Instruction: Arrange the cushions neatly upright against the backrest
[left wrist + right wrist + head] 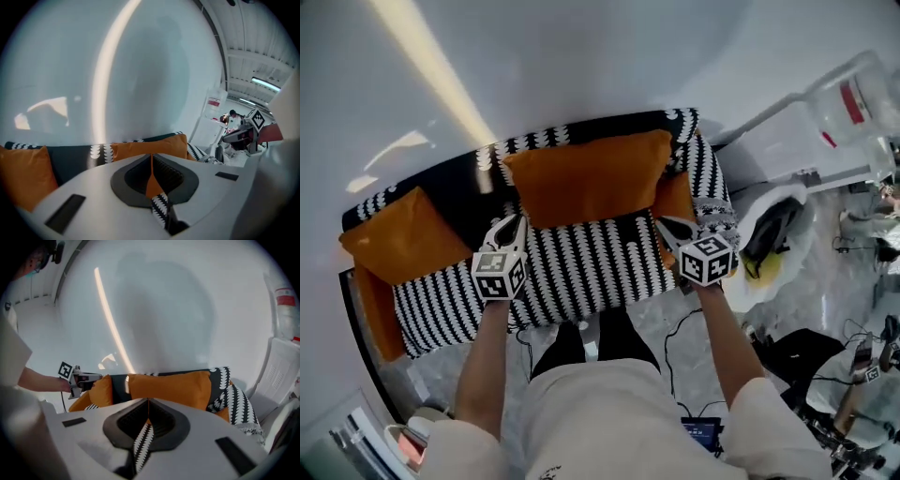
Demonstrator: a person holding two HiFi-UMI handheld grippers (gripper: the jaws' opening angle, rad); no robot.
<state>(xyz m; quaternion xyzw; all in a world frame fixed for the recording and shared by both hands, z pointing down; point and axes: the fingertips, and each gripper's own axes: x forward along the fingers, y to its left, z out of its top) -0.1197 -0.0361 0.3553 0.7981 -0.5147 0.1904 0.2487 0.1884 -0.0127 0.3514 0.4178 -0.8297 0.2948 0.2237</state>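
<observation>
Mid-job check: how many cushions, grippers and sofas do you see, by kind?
Orange cushions: 2, left cushion, middle cushion (orange patch by right armrest unclear, uncounted)
Grippers: 2, left gripper, right gripper
Sofa: 1
Total: 5

One sofa (581,272) draped in black-and-white patterned fabric. On it lie two plump orange fabric cushions: a wide one (586,178) at the middle of the sofa's backrest and a smaller one (403,234) at the sofa's left end. Two further orange patches (373,314) (675,199), one at each sofa end, may be cushions or upholstery. Two handheld grippers are over the sofa's seat: left gripper (514,223) and right gripper (666,228).
</observation>
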